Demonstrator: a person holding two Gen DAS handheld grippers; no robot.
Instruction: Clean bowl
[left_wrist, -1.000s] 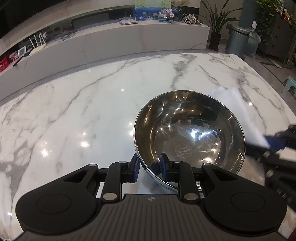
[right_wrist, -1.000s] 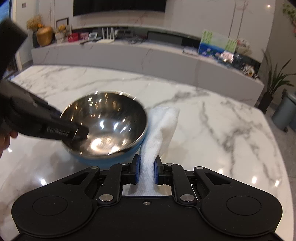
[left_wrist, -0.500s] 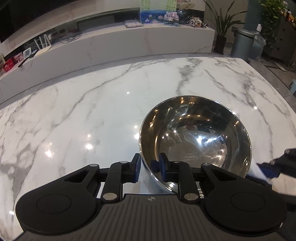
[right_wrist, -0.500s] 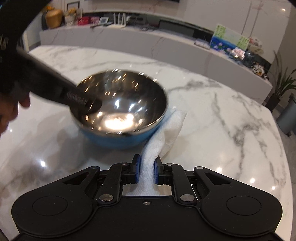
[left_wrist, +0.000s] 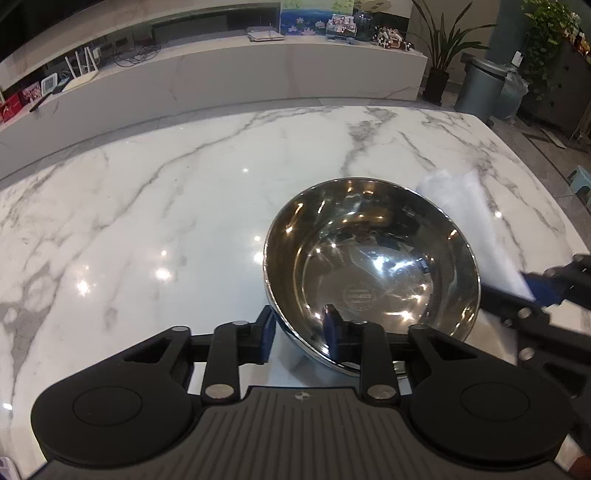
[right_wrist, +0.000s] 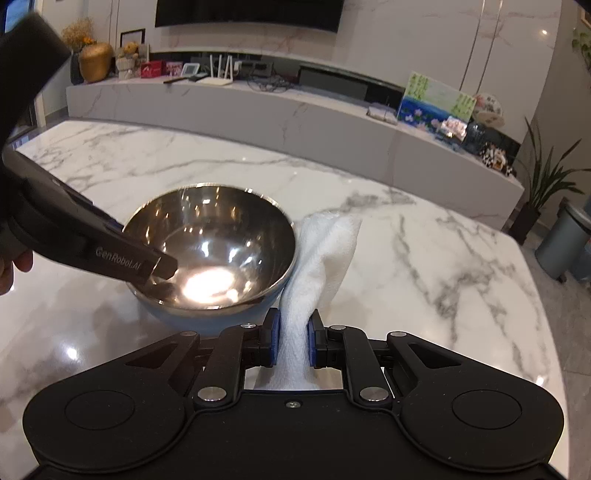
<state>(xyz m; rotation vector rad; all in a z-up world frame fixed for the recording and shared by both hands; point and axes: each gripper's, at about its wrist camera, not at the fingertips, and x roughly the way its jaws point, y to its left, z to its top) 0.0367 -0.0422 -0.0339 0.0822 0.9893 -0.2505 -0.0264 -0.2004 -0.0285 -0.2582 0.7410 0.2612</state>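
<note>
Since half-second-ago frame, cloth (right_wrist: 325, 254) swinging back up beside bowl (left_wrist: 373, 273). I'm keeping left gripper (left_wrist: 299, 334) clamped across near bowl rim, one pad inside. I'm pinching white cloth in right gripper (right_wrist: 293, 341), cloth touching bowl's outer wall ahead-left of fingers, on marble table (left_wrist: 147, 229).

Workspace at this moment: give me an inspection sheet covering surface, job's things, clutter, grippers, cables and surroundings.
Surface: white marble table, glossy, with lamp glints.
Job's things: steel bowl, blue outside, upright; white cloth beside its rim, outside it.
Clutter: nothing seen on the table.
Grippers: left hand-held gripper clamps the bowl's near rim, one finger inside; right hand-held gripper shut on the cloth.
Cables: tangle on the far counter.
Surroundings: router, painting, potted plant, grey bin.
</note>
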